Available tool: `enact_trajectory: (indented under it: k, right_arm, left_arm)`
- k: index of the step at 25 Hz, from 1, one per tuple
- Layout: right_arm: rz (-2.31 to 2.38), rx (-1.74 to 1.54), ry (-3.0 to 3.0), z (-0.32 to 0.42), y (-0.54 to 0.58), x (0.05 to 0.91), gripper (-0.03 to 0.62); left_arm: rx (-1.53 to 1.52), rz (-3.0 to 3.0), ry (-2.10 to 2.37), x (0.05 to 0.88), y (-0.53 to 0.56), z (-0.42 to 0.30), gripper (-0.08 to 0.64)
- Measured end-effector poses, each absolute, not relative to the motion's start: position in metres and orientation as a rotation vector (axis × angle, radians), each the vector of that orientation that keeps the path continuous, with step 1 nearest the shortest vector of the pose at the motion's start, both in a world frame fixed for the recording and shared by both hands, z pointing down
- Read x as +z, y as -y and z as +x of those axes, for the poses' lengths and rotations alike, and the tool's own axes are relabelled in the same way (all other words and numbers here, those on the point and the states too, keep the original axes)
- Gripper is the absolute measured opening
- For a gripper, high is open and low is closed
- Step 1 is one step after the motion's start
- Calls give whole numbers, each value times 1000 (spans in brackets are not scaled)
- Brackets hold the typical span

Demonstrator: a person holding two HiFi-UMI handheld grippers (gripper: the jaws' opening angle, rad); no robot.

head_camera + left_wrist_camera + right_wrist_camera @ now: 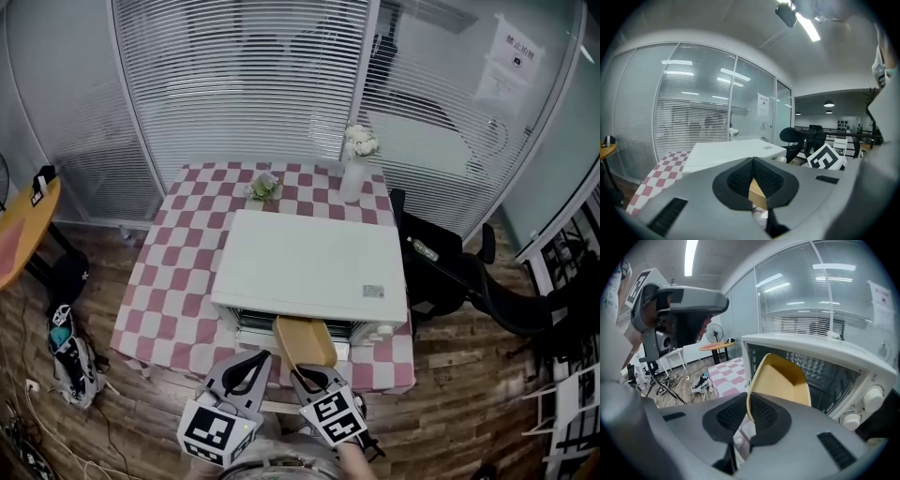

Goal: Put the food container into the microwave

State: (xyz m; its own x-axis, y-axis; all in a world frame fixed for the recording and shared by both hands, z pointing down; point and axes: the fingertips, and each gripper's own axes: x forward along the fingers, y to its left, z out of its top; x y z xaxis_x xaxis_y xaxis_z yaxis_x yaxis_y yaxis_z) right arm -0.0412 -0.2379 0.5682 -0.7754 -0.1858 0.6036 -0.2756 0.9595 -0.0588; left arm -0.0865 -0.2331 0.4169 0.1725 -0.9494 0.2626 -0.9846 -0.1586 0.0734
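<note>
Yellow plastic food container (305, 340), rectangular and shallow with rounded corners, is held by its near rim in the right claw (309, 372). In the right gripper view the black ribbed pads (764, 412) of this claw (747, 404) press on the rim from both sides. The container (780, 383) stands tilted on its edge, with the hollow side turned to the right. It hangs in the air and touches no surface that I can see. Its far end is just at the open front of the white box-shaped microwave (314, 262); whether it is already inside, I cannot tell. The dark cavity of the microwave (820, 350) shows a metal grid (813, 366), and two white round knobs (874, 397) sit at the right of its front.

The left claw (261, 357) is just beside the right one, also in front of the microwave. In the left gripper view this claw (752, 164) has its jaws closed together at the tips and holds nothing; only a small yellow part of the container (757, 193) shows through the gap behind the tips.

The microwave stands on a surface (159, 281) covered with a pink and white checked cloth. Behind it, on the same surface, are a white vase with white flowers (354, 164) and a small green plant (264, 187). Around is a brown wooden floor (469, 394), with a black office chair (445, 267) at the right, a round orange table (23, 220) at the left and a glass wall with white blinds (234, 84) behind.
</note>
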Motion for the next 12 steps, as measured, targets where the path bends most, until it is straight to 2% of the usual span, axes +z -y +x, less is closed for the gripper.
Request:
enact_trajectory:
  k: [12]
  right_arm:
    - [421,95,2380,-74,270,581,17]
  left_arm:
    - [183,2301,1804,415,261,-126,12]
